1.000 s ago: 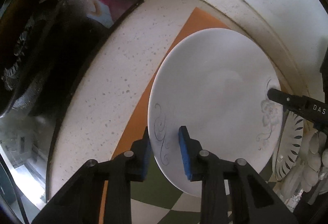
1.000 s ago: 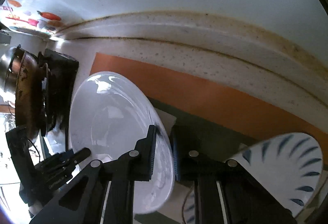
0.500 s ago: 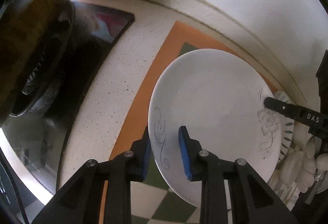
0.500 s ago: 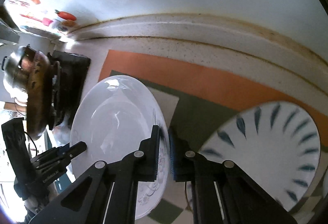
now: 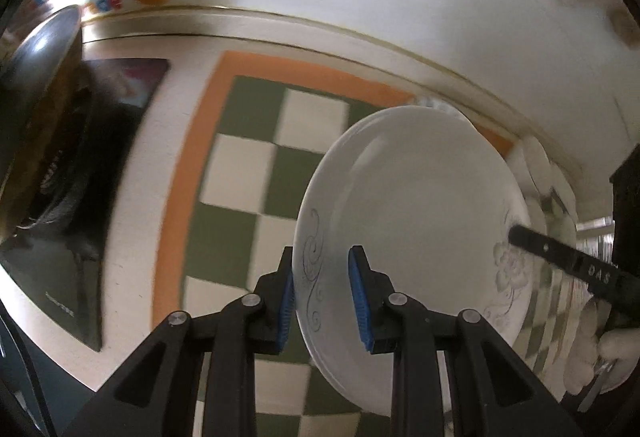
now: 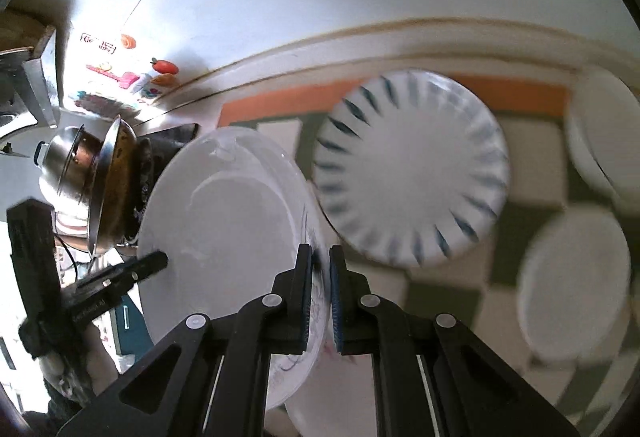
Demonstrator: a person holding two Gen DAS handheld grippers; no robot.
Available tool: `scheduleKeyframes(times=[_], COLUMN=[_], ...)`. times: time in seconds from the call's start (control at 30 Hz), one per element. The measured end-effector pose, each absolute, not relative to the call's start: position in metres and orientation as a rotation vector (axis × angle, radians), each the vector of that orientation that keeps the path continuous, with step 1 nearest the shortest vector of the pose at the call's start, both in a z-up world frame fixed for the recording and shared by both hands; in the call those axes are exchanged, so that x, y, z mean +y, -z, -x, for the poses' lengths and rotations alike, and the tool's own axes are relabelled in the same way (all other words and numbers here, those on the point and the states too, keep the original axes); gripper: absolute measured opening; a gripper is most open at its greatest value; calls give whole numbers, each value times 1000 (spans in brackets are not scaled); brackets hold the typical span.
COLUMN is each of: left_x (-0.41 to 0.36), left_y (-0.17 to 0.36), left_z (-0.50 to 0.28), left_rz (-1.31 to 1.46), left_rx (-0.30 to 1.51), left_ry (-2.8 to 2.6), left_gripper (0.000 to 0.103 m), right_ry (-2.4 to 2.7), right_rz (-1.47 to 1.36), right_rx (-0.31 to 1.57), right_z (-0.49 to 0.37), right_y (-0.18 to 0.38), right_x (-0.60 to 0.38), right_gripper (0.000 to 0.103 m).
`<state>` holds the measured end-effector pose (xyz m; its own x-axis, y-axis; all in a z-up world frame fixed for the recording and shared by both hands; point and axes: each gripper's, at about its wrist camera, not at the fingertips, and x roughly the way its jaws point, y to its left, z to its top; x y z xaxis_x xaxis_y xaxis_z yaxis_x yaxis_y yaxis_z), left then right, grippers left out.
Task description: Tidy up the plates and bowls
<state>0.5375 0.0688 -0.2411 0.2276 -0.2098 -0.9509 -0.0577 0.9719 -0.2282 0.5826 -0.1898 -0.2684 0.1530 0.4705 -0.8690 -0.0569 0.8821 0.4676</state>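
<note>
Left wrist view shows the left gripper point(image 5: 321, 295) straddling the near rim of the white plate point(image 5: 416, 221), its blue pads point(image 5: 360, 307) standing a little off the porcelain on either side, so the jaws look part open and not clamped. At the far rim a black finger of the right gripper point(image 5: 560, 261) touches the plate by its grey flower print. In the right wrist view the right gripper point(image 6: 320, 297) has its jaws nearly closed on that same plate point(image 6: 224, 221), which it holds tilted, well above the checked mat point(image 6: 532, 141). A second ago the mat was almost hidden behind the plate and only its orange border showed; now its green and cream squares fill the left view, and a blue-striped plate point(image 6: 412, 173) and two pale bowls point(image 6: 576, 277) have come fully into the right view. That suggests the plate has been lifted and carried back from the wall, with the load passing to the right gripper. The likely next step is to lower it onto the striped plate or beside it. The risk is a slip, since one narrow pinch at the rim carries a tilted plate. Motion blur hides finer detail on the bowls.
</note>
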Motion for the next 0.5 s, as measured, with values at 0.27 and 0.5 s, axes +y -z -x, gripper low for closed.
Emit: scheduleKeyframes(times=[0.27,0.5], left_x=[6,-35], left_y=[278,306], left_z=[-508,-487], left_rz=[108,-1], left_rx=[1424,1495], left_ry=[225,267], left_gripper=[23,23], right_ry=[-265,-177], right_rz=[-448,-521], right_rx=[1362,1406], right_z=[-481,-434], right_y=[276,315], right_x=[-257,-293], right_gripper=[10,10])
